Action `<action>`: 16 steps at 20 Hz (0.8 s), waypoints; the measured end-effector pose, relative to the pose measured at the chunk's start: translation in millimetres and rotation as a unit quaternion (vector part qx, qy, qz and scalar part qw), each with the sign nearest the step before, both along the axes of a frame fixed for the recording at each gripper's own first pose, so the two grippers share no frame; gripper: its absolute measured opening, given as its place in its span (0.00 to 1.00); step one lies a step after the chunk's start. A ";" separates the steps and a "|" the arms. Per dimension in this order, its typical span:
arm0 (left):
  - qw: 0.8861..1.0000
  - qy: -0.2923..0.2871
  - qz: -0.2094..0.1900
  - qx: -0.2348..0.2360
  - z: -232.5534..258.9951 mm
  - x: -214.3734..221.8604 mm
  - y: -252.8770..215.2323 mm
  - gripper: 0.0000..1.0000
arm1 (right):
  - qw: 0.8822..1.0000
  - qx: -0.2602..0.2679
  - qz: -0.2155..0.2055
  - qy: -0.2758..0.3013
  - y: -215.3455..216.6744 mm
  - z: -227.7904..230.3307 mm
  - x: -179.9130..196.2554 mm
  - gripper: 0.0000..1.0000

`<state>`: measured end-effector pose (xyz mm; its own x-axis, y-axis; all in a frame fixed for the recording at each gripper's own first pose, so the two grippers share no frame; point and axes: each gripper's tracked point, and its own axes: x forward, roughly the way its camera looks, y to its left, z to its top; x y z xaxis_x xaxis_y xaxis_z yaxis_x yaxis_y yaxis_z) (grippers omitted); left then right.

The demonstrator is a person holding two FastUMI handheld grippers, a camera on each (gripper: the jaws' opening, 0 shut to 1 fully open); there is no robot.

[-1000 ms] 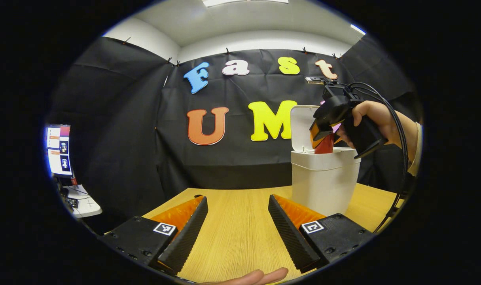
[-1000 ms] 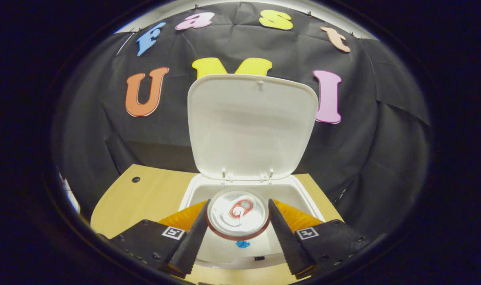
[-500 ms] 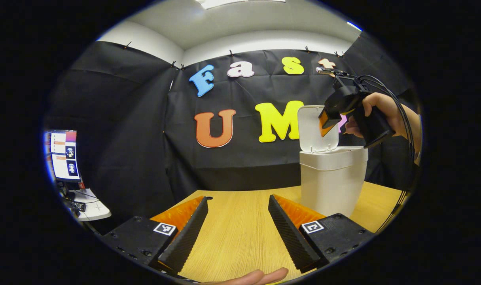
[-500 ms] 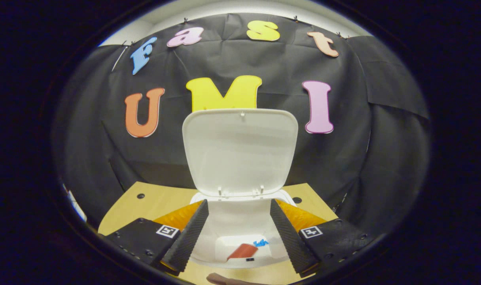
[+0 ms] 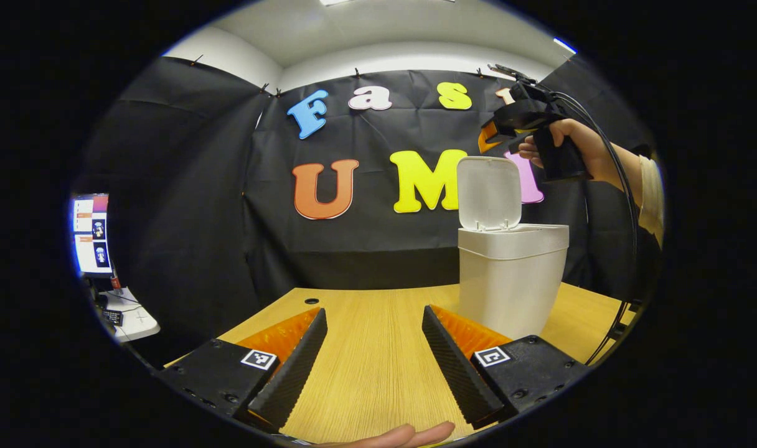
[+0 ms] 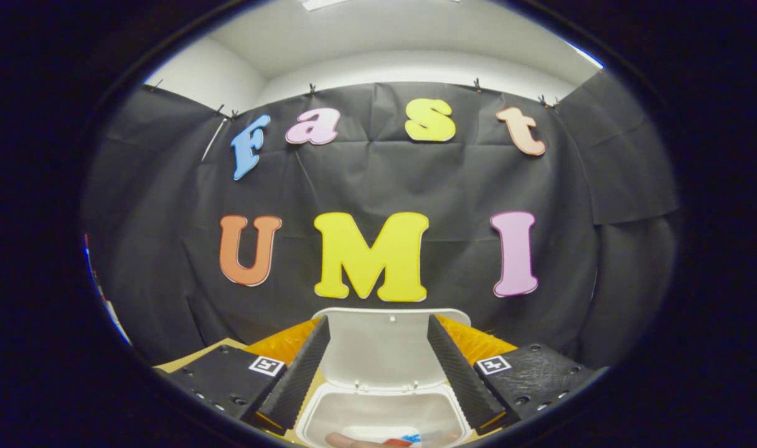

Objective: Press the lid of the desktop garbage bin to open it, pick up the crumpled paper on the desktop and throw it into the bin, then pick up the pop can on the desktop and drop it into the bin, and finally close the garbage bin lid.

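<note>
Behind the wooden bench (image 5: 366, 348) the bin (image 5: 511, 280) stands with its lid (image 5: 489, 193) upright, something red inside suggesting the can is dropped, so the raised, empty-jawed right gripper (image 5: 487, 138) should next push that lid shut while the left gripper (image 5: 372, 358) idles, jaws apart.

even, fairly bright light falls from a ceiling panel (image 5: 385, 2) at the top of both views. shadows are soft, with no harsh glare on the wooden surface (image 5: 372, 348). focus is sharp at centre; straight lines bow toward the edges, where the monitor (image 5: 92, 233) at left looks smeared.
</note>
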<state>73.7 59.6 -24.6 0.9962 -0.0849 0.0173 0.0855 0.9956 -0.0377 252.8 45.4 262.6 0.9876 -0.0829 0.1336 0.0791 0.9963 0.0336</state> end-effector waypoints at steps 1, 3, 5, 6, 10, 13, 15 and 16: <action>1.000 -0.001 0.003 -0.003 0.5 1.8 1.9 0.99 | 1.000 -0.005 -0.015 -0.002 -2.3 5.7 7.5 0.95; 1.000 -0.001 -0.002 -0.003 0.7 3.7 3.1 0.99 | 0.999 0.004 -0.048 0.005 -11.4 10.1 25.6 0.95; 1.000 -0.004 0.007 -0.007 1.6 5.2 11.4 0.99 | 0.998 0.001 -0.057 0.013 -10.3 15.2 46.9 0.94; 1.000 -0.001 0.008 -0.010 -0.2 6.9 12.5 0.99 | 0.998 -0.005 -0.067 0.017 -13.7 15.2 55.3 0.94; 1.000 0.012 0.009 -0.020 -8.0 12.3 19.0 0.99 | 0.996 0.015 -0.070 0.052 -17.8 1.9 79.8 0.95; 1.000 0.005 0.013 -0.018 -5.0 11.6 23.8 0.99 | 0.996 0.040 -0.056 0.064 -17.9 -3.4 70.3 0.95; 1.000 -0.002 0.020 -0.012 -1.4 10.6 29.5 0.99 | 0.995 0.040 -0.049 0.075 -18.0 -7.5 61.2 0.96; 1.000 -0.004 0.025 -0.008 -2.5 10.8 33.0 0.99 | 0.995 0.040 -0.047 0.081 -18.0 -10.2 55.2 0.96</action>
<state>84.5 92.6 -27.1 0.9991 -0.0339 0.0259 0.0352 0.9980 -0.0532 308.1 27.3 252.4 0.9829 -0.1803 -0.0378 0.1831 0.9787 0.0926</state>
